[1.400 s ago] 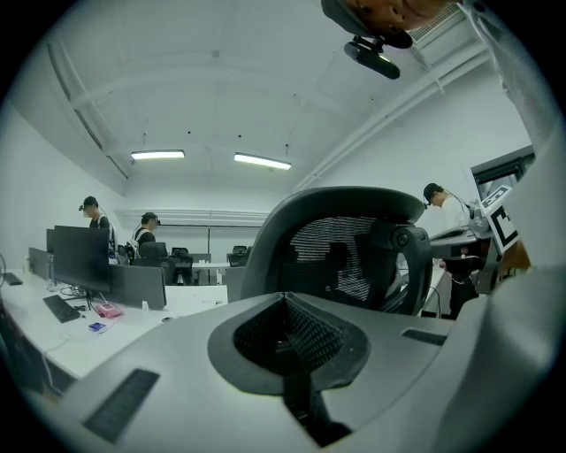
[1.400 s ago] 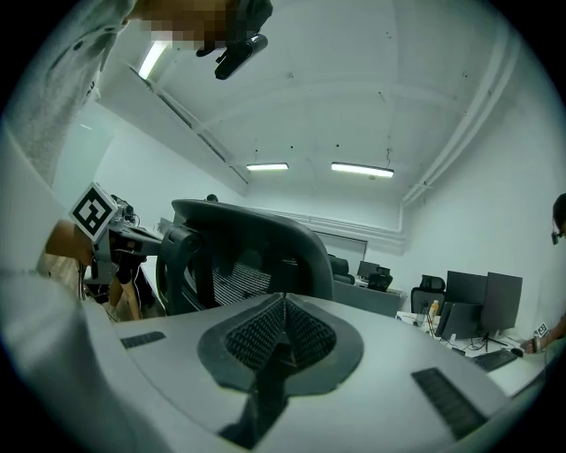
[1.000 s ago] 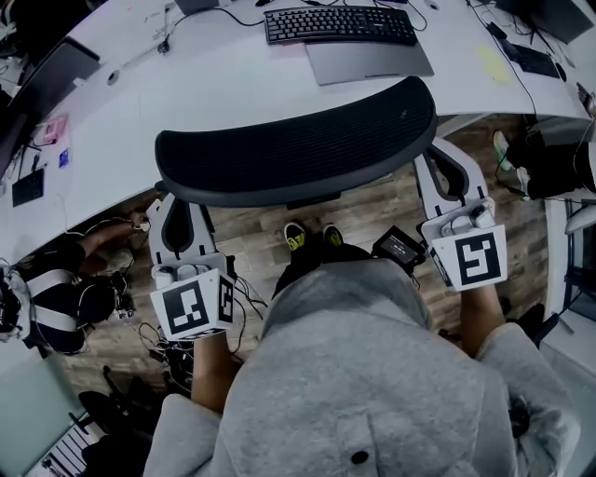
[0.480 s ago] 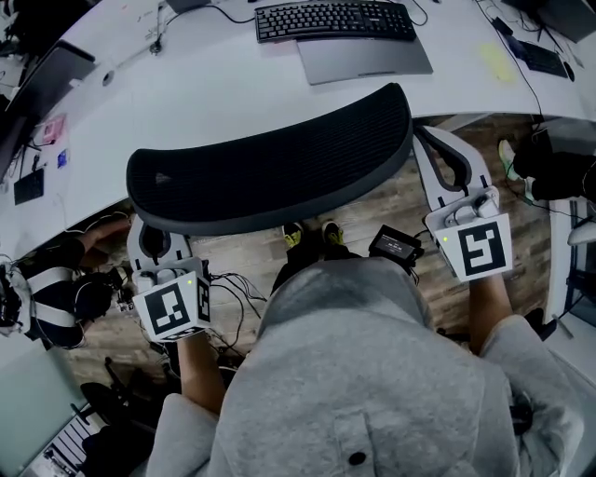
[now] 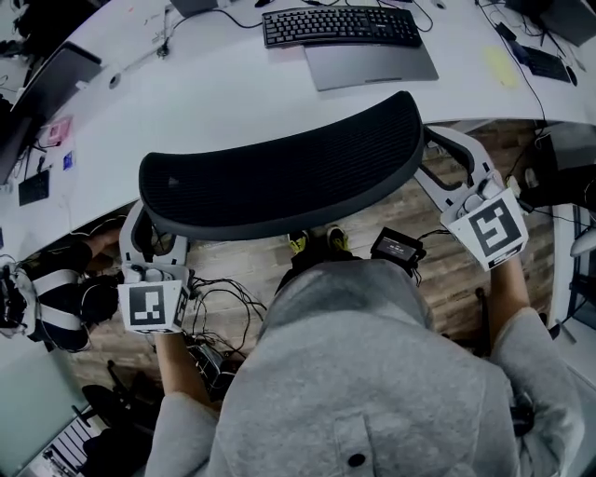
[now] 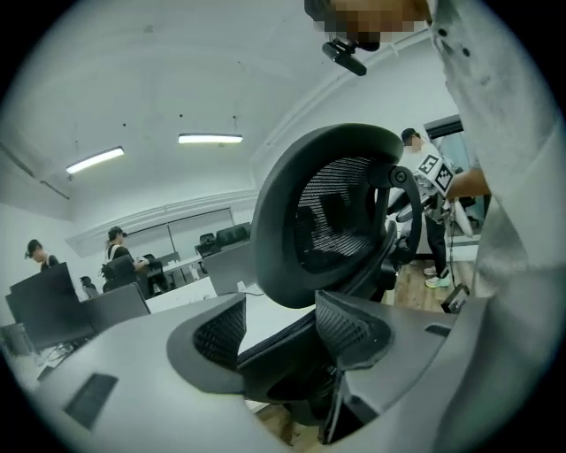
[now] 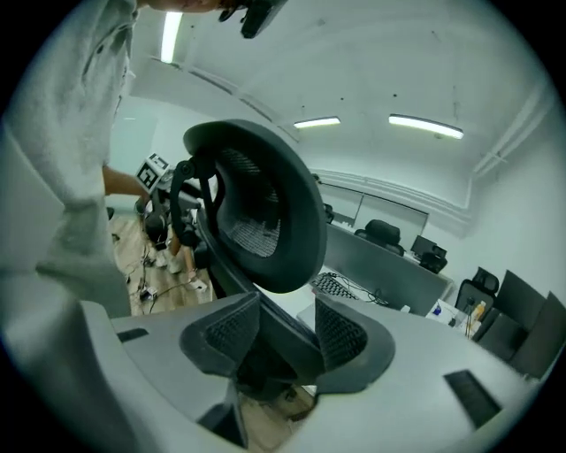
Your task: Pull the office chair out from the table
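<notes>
The black mesh office chair's backrest [image 5: 279,172] stands right in front of me, tucked against the white table [image 5: 214,84]. My left gripper [image 5: 149,272] is at the chair's left armrest [image 5: 135,238]. In the left gripper view its jaws [image 6: 281,332] are opening, with the dark armrest bar lying between the pads. My right gripper [image 5: 475,197] is at the right armrest [image 5: 456,158]. Its jaws [image 7: 287,332] are opening too, and the armrest bar runs between them. The backrest [image 6: 336,212] [image 7: 265,212] rises above both pairs of jaws.
A keyboard [image 5: 340,26] and a grey laptop [image 5: 372,63] lie on the table beyond the chair. Cables [image 5: 219,307] and a black box [image 5: 399,247] lie on the wooden floor. A person [image 5: 56,289] crouches at the left under the table's edge.
The chair's back has swung a little to the left. My left gripper moved left along its armrest, my right gripper moved right and farther onto its armrest.
</notes>
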The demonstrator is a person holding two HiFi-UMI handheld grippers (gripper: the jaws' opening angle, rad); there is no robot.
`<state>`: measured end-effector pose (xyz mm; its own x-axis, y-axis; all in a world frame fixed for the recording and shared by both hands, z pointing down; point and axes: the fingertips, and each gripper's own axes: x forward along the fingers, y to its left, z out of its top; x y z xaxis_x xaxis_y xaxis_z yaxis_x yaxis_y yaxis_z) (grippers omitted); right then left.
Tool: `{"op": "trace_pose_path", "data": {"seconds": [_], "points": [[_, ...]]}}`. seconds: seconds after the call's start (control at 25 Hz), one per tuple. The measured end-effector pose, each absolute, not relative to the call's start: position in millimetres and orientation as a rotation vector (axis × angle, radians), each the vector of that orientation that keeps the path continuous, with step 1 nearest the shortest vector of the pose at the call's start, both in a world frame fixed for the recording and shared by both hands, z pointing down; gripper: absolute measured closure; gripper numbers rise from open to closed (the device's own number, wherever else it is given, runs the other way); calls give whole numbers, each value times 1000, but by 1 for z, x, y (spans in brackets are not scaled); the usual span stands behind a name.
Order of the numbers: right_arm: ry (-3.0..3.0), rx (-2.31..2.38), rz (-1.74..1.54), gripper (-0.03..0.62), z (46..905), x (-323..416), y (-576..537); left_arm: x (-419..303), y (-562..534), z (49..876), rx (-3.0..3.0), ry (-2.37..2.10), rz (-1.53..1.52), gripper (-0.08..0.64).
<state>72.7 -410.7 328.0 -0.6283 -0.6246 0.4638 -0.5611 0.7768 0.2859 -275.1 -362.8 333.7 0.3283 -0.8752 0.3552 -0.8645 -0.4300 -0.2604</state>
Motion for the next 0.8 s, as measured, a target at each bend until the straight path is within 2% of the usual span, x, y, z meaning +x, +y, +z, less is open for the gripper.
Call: {"op": "trace_pose_path", "data": {"seconds": [0.24,0.48,0.8], "points": [[-2361,642,-226,362,350,71,-411,-267,-357,355,-2640,1184,-833,235],[-2363,410,-398,350,366,57,-416,-263,-369,364,-2699,1061,-771,230],[-2354,260,-418,353,370,57,-417,-279,-376,371,-2805,975,-743,230]]}}
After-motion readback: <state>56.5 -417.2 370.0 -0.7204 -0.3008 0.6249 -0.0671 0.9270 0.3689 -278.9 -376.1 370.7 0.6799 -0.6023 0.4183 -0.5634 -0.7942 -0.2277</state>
